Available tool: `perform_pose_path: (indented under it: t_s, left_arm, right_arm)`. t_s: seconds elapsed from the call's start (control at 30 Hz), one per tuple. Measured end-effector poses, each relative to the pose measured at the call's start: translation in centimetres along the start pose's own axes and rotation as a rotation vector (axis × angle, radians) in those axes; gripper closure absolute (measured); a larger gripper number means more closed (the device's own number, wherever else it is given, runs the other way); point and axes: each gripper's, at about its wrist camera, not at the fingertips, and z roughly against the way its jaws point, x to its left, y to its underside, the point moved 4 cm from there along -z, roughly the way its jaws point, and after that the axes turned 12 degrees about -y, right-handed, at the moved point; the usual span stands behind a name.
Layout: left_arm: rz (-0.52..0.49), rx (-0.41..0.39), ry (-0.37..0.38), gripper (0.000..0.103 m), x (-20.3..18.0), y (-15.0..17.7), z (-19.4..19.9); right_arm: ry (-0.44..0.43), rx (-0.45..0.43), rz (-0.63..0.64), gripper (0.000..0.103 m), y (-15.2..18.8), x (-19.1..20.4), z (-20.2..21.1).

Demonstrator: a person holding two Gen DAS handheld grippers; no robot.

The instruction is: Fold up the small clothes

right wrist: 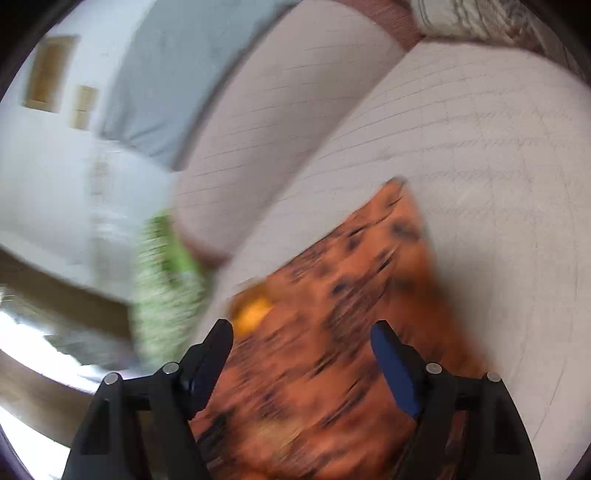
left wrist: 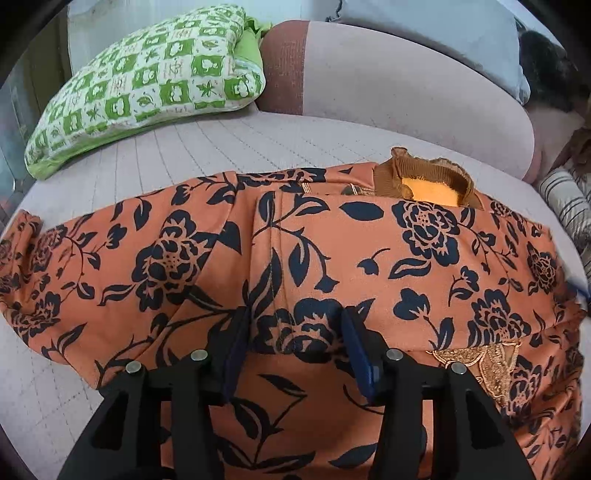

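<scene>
An orange garment [left wrist: 332, 251] with dark navy flowers lies spread across the pale quilted sofa seat [left wrist: 221, 147]. Its brown ribbed collar [left wrist: 424, 173], lined in yellow, points toward the backrest. My left gripper [left wrist: 295, 325] hovers low over the near part of the cloth. Its jaws stand apart, and the cloth between them lies flat and unpinched. The right wrist view is blurred by motion. There my right gripper [right wrist: 302, 328] is open above the same garment [right wrist: 351, 295], with one corner of the cloth reaching out onto the seat [right wrist: 480, 166].
A green-and-white checked pillow [left wrist: 147, 85] leans at the back left of the seat. The pink backrest [left wrist: 388, 85] runs behind the garment, with a grey-blue cushion [left wrist: 443, 33] on top. A striped cushion [left wrist: 565, 199] lies at the right edge.
</scene>
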Motion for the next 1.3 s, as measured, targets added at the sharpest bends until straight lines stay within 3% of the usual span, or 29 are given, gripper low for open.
perform_pose_path:
  t_s: [0.03, 0.07, 0.1, 0.13, 0.17, 0.27, 0.33, 0.4, 0.47, 0.5, 0.53, 0.57, 0.6, 0.8, 0.87, 0.97, 1.0, 1.07, 1.1, 1.2, 1.27, 1.3]
  left_arm:
    - [0.0, 0.007, 0.016, 0.051, 0.3, 0.0, 0.1]
    - [0.0, 0.013, 0.024, 0.051, 0.8, -0.2, -0.1]
    - [0.01, 0.014, 0.038, 0.051, 1.4, -0.4, 0.1]
    - [0.025, 0.009, 0.045, 0.051, 2.2, -0.8, 0.2]
    - [0.046, 0.003, 0.05, 0.051, 3.0, -0.8, 0.6]
    - [0.175, -0.03, 0.1, 0.044, 7.8, -0.7, 3.1]
    - [0.28, -0.053, 0.086, 0.036, 11.8, -0.3, 4.3]
    - [0.406, -0.066, 0.047, 0.035, 16.9, 0.6, 4.9]
    - [0.489, -0.041, 0.008, 0.035, 21.5, 1.4, 4.4]
    - [0.525, -0.029, -0.001, 0.035, 23.1, 1.8, 4.1]
    - [0.581, -0.023, -0.008, 0.035, 25.5, 2.1, 3.8]
    - [0.624, -0.021, -0.026, 0.035, 27.3, 2.2, 3.5]
    - [0.663, -0.022, -0.044, 0.035, 29.2, 2.3, 3.3]
    - [0.896, 0.036, -0.044, 0.032, 37.4, 0.7, -1.1]
    - [0.967, 0.075, -0.015, 0.032, 38.5, 0.3, -2.9]
    - [0.99, 0.071, 0.014, 0.033, 38.9, -0.8, -3.5]
    - [1.026, 0.08, 0.028, 0.036, 39.1, -0.7, -3.7]
    - [1.042, 0.13, 0.026, 0.091, 39.2, -0.8, -4.4]
    - [1.067, 0.195, 0.06, 0.099, 39.0, -0.5, -5.6]
    - [1.101, 0.211, 0.046, 0.099, 38.9, -1.2, -5.4]
    - [1.032, 0.165, -0.031, 0.099, 38.1, -3.1, -3.8]
    - [0.933, 0.087, -0.102, 0.099, 36.6, -5.1, -1.6]
  right_arm:
    - [0.034, -0.024, -0.088, 0.031, -0.3, -2.9, -0.1]
    - [0.006, -0.054, -0.132, 0.048, -0.4, -4.0, 0.7]
    - [-0.023, -0.072, -0.126, 0.049, -0.2, -3.9, 1.6]
    - [-0.007, -0.081, -0.073, 0.044, 0.1, -3.0, 2.6]
    - [-0.005, -0.081, -0.028, 0.033, 0.6, -2.2, 3.3]
    - [-0.033, -0.07, 0.145, 0.032, 2.8, 1.6, 5.8]
    - [-0.063, -0.064, 0.241, 0.031, 4.3, 4.2, 6.1]
    - [-0.139, 0.007, 0.334, 0.028, 5.1, 6.7, 4.8]
    - [-0.181, 0.058, 0.344, 0.027, 4.5, 7.4, 2.6]
    - [-0.118, 0.068, 0.318, 0.027, 3.6, 5.7, 0.8]
    - [-0.013, 0.069, 0.238, 0.027, 2.6, 3.0, -0.5]
    - [0.027, 0.069, 0.132, 0.032, 2.1, 0.6, -0.7]
    - [-0.033, 0.01, 0.046, 0.037, 1.9, -0.6, 0.3]
    - [0.025, 0.044, 0.28, 0.031, 6.3, 3.3, 3.5]
    - [0.044, 0.042, 0.296, 0.031, 7.8, 3.1, 4.4]
    - [0.067, 0.041, 0.283, 0.031, 9.5, 2.3, 4.6]
    - [0.072, 0.042, 0.279, 0.031, 9.6, 2.3, 5.0]
    - [0.082, 0.047, 0.265, 0.031, 9.8, 1.7, 4.7]
    - [0.084, 0.048, 0.257, 0.031, 9.8, 1.1, 4.8]
    - [0.075, 0.046, 0.241, 0.031, 9.8, 0.7, 5.0]
    - [0.069, 0.042, 0.248, 0.031, 10.0, 0.6, 5.3]
    - [0.065, 0.038, 0.251, 0.031, 10.1, 0.6, 5.6]
